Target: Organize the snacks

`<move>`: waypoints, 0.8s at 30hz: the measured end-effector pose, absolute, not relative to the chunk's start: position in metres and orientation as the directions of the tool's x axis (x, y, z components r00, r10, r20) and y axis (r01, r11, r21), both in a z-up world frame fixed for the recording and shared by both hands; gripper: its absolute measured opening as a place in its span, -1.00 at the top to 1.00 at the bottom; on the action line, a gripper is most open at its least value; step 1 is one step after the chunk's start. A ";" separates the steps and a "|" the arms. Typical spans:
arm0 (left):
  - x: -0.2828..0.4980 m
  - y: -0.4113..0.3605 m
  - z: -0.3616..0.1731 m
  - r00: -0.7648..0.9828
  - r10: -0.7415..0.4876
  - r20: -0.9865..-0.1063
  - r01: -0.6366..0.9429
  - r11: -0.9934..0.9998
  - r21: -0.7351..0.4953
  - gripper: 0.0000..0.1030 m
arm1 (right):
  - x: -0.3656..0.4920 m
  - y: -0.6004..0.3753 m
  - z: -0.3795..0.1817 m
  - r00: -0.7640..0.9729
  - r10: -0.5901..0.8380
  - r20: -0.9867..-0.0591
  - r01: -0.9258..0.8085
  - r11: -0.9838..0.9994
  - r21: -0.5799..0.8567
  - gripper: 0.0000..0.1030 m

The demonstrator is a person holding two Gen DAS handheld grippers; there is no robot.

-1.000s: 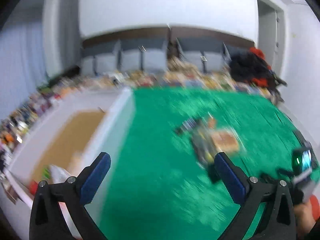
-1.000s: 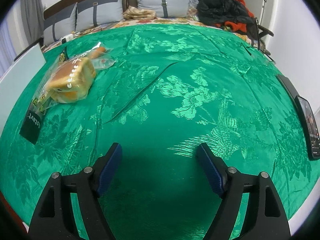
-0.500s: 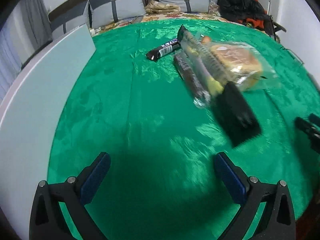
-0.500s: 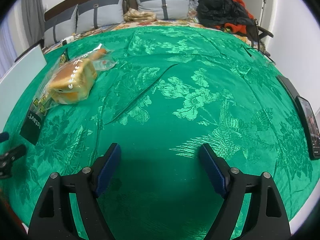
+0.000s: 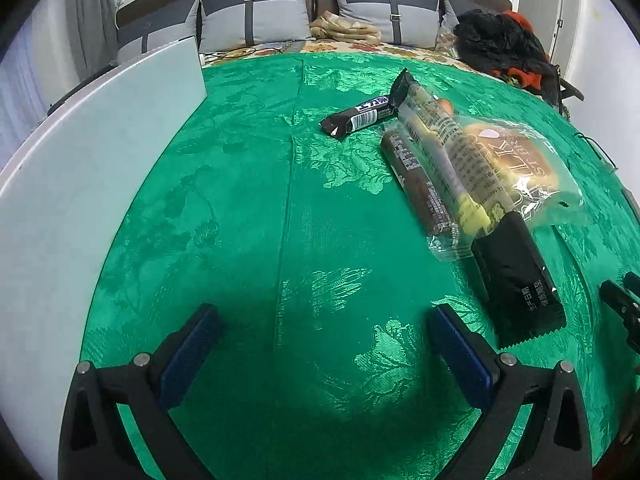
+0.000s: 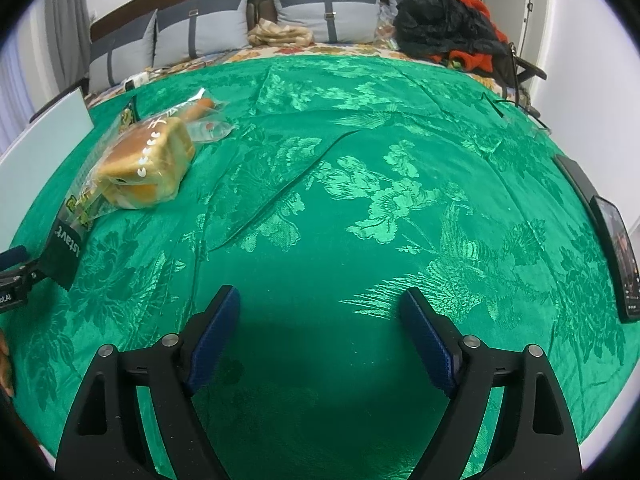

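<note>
Several wrapped snacks lie together on the green cloth (image 5: 248,208). They include a small black bar (image 5: 358,117), a long brown bar in clear wrap (image 5: 416,184), a long packet with a black end (image 5: 516,276) and a bagged bread loaf (image 5: 516,164). My left gripper (image 5: 324,320) hangs low over bare cloth, down and left of them, open and empty. In the right wrist view the loaf (image 6: 146,168) lies far left. My right gripper (image 6: 320,300) is over bare cloth, its jaws opening with nothing between them.
A white box wall (image 5: 80,200) runs along the cloth's left side. A dark phone (image 6: 616,252) lies at the right edge. Pillows (image 6: 200,36) and a pile of dark and red clothes (image 6: 448,32) sit at the back. The left gripper's tip (image 6: 12,272) shows at the left edge.
My left gripper has dropped and tipped down, from facing the box and room to hanging low over the cloth near the snacks. It has entered the right view's left edge. The right jaws spread slightly.
</note>
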State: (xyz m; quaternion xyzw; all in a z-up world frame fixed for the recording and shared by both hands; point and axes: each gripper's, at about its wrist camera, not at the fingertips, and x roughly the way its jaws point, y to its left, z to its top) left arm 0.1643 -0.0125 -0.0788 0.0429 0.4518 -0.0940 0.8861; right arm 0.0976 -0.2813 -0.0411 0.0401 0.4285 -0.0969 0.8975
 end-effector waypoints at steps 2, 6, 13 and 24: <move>0.164 -0.013 -0.079 0.574 -0.128 -0.809 0.205 0.979 -0.009 -1.00 | 0.098 -0.281 -0.041 0.614 -0.141 -0.776 0.209 0.978 -0.013 -0.67; 0.164 -0.013 -0.079 0.574 -0.128 -0.809 0.205 0.979 -0.009 -1.00 | 0.097 -0.282 -0.041 0.617 -0.140 -0.774 0.210 0.978 -0.010 -0.67; 0.164 -0.013 -0.078 0.574 -0.127 -0.809 0.205 0.979 -0.009 -1.00 | 0.097 -0.282 -0.041 0.619 -0.144 -0.772 0.214 0.977 -0.011 -0.67; 0.164 -0.013 -0.078 0.574 -0.127 -0.809 0.205 0.979 -0.008 -1.00 | 0.098 -0.282 -0.042 0.619 -0.144 -0.772 0.213 0.977 -0.011 -0.68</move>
